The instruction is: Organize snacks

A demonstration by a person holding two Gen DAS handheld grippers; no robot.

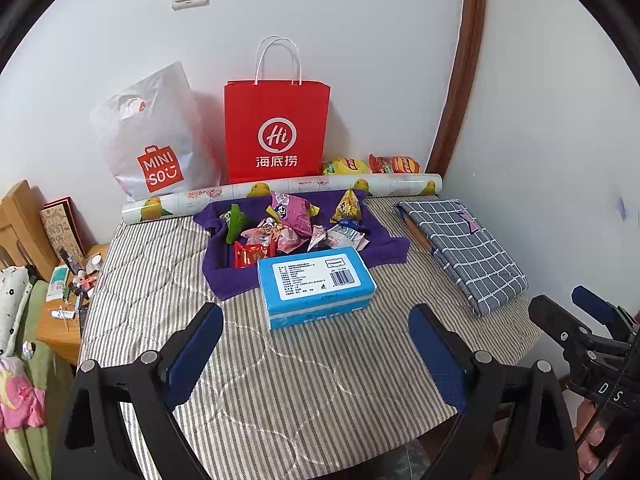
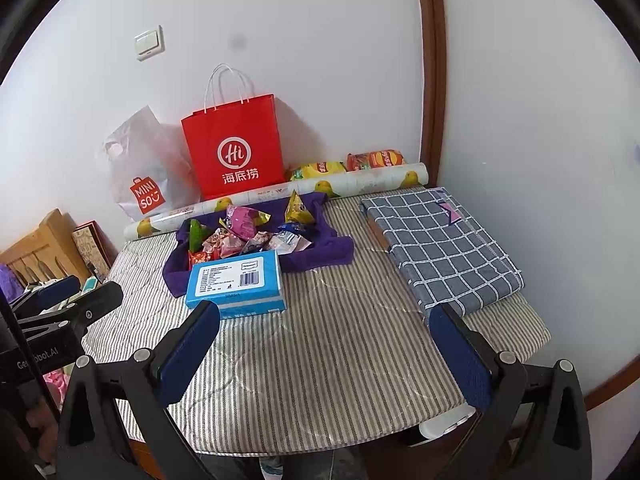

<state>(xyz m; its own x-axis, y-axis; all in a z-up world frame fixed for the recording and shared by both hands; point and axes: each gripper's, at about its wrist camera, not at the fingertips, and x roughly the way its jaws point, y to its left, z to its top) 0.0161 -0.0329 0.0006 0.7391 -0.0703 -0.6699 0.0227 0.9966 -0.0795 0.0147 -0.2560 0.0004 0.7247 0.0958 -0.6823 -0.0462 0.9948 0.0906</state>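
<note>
Both grippers are hovering over the near edge of the striped table (image 1: 304,380) — the left gripper (image 1: 316,344) and the right gripper (image 2: 324,348) are each standing wide apart at the jaws, gripping nothing. The snacks (image 1: 292,226) are lying heaped on a purple cloth (image 1: 384,246) toward the far edge, just in front of a paper roll (image 1: 280,194). A blue tissue pack (image 1: 316,286) is sitting against the cloth's near side — its label facing up. A checked cloth (image 2: 440,248) is lying folded along the right edge.
</note>
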